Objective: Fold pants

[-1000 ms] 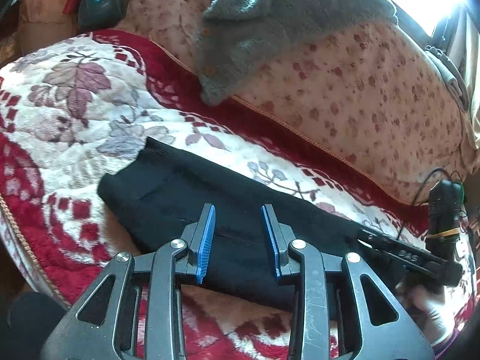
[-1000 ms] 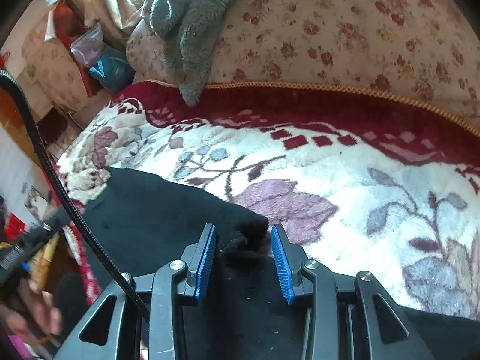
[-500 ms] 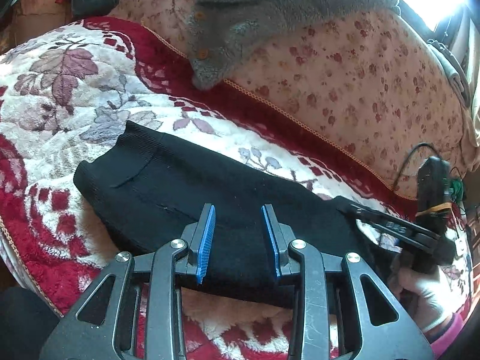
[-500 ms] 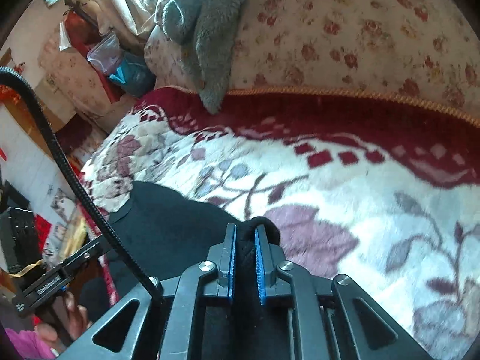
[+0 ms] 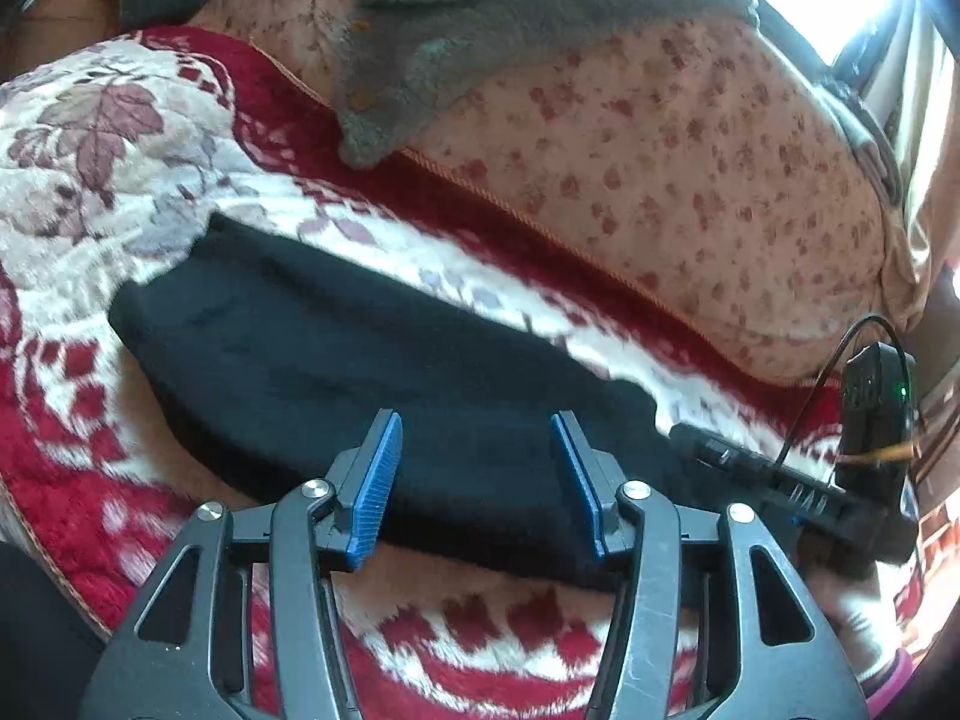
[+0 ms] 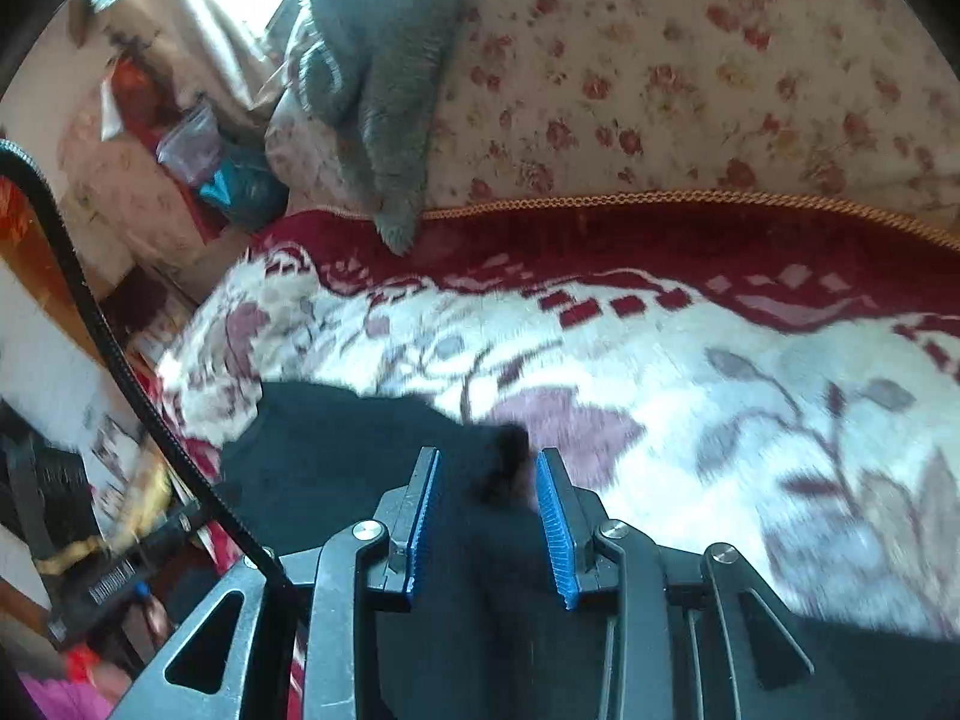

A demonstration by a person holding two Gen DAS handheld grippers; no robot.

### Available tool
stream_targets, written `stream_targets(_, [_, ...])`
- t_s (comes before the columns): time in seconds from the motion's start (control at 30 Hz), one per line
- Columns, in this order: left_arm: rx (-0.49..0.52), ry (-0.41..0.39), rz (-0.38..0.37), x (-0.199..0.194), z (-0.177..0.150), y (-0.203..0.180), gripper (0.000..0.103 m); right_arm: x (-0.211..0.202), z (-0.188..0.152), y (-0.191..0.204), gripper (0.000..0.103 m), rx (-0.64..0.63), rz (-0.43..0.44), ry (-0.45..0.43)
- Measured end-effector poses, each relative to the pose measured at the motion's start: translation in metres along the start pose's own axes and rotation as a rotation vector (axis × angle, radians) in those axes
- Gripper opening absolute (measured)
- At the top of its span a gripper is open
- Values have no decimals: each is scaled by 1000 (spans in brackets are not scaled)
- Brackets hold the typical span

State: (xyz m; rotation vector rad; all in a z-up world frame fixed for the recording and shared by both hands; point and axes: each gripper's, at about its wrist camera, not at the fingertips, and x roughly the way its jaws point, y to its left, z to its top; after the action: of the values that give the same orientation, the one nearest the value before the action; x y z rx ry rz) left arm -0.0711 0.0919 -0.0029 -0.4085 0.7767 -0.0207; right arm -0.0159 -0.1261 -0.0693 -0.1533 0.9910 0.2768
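The black pants [image 5: 372,372] lie folded in a long strip across the red and white floral blanket [image 5: 90,180]. My left gripper [image 5: 477,468] is open and empty just above their near edge. My right gripper [image 6: 487,501] is open, its blue pads either side of a bunched black fold of the pants [image 6: 360,456] at their right end. The right gripper also shows in the left wrist view [image 5: 780,480], at the pants' right end.
A grey fleece garment [image 5: 480,18] hangs over the floral back cushion [image 5: 690,180] behind the blanket. A teal bag [image 6: 240,186] and clutter sit beyond the left end. A black cable [image 6: 120,360] crosses the right wrist view.
My right gripper closed on the pants' end half a second ago and has now opened, letting the fold go. My left gripper has opened wider and shifted slightly over the pants.
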Motion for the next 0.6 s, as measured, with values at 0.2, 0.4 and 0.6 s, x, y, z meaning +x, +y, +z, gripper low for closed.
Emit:
stream_targets(0.2, [105, 57, 85, 21, -10, -21, 50, 6, -16, 7, 31, -86, -96, 22])
stream_targets(0.4, [189, 63, 16, 13, -5, -58, 50, -67, -23, -17, 35, 38, -32, -74])
stream_targets(0.6, [308, 143, -154, 29, -5, -119, 52, -148, -69, -67, 42, 221, -60, -145])
